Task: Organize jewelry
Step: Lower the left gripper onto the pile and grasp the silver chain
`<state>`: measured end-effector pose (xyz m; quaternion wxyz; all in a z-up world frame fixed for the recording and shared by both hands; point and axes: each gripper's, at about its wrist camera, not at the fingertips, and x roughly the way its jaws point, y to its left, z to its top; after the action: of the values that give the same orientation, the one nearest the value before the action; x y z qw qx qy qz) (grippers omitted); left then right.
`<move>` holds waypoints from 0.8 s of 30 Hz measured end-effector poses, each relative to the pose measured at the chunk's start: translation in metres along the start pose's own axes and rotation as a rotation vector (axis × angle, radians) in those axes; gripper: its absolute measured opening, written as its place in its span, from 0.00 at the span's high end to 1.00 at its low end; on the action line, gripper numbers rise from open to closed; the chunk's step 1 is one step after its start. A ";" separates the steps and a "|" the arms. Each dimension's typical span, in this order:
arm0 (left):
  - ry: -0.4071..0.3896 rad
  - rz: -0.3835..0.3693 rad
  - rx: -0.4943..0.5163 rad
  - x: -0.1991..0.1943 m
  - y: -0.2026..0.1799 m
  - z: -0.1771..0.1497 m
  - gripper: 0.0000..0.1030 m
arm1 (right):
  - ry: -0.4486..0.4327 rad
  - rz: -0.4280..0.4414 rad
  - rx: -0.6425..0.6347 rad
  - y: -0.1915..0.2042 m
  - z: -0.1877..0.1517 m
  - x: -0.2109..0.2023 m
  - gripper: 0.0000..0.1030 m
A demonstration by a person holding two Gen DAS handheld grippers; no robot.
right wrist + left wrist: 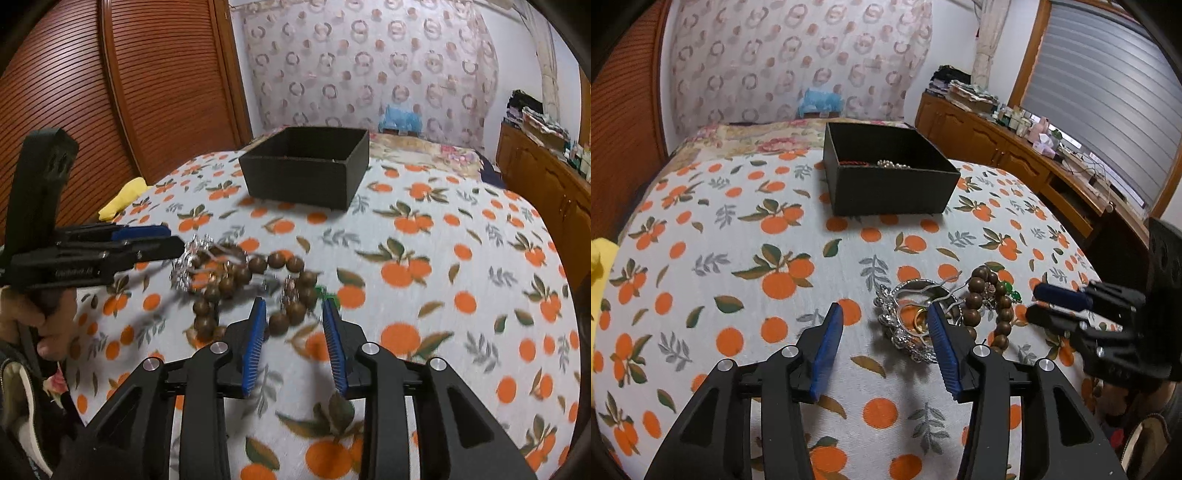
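So both claws are hanging over a bed (746, 229) with an orange-print cover, and neither has hold of anything. The left claw (884, 314) has its blue pads spread wide, with the right-hand pad sitting in front of a silver bracelet (905, 332), an ornate chunky thing with what looks like a gold ring (918, 318) lying inside its loop. Just beside that, touching or nearly so, is a string of brown wooden beads (991, 306), with a small green bit (1012, 290) at its far side (can't tell what it is, too small).

The right claw (294, 308) is open too, pads apart, hovering right at the near end of the wooden beads (258, 284). That view is motion-blurred, so the finer pieces mixed in with the beads are hard to make out. The left claw (173, 240) shows there from the side, its tip next to the silver bracelet (188, 264).

Farther back on the bed sits a black box (890, 184), open-topped, with a pearl strand (892, 164) and something red (851, 162) already inside. It's well apart from the pile. A yellow cloth (122, 199) lies at the bed's edge.
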<state>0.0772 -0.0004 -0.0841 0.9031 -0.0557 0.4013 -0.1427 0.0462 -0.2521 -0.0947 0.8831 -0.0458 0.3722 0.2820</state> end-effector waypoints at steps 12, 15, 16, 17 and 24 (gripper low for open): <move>0.045 -0.035 -0.058 0.019 -0.001 0.000 0.56 | 0.010 0.002 -0.001 0.001 -0.015 0.000 0.59; 0.048 -0.034 -0.062 0.021 -0.002 -0.001 0.57 | 0.009 0.006 0.000 0.000 -0.015 0.000 0.59; 0.047 -0.034 -0.059 0.022 -0.003 -0.002 0.60 | 0.009 0.008 0.001 0.000 -0.014 0.000 0.59; 0.046 -0.038 -0.060 0.022 -0.003 -0.003 0.62 | 0.009 0.009 0.002 0.000 -0.014 0.000 0.59; 0.028 -0.052 -0.059 0.018 -0.005 -0.004 0.71 | 0.009 0.013 0.005 0.000 -0.015 0.000 0.59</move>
<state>0.0842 -0.0105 -0.0985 0.8912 -0.0909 0.4164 -0.1551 0.0372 -0.2567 -0.1054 0.8795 -0.0426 0.3773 0.2868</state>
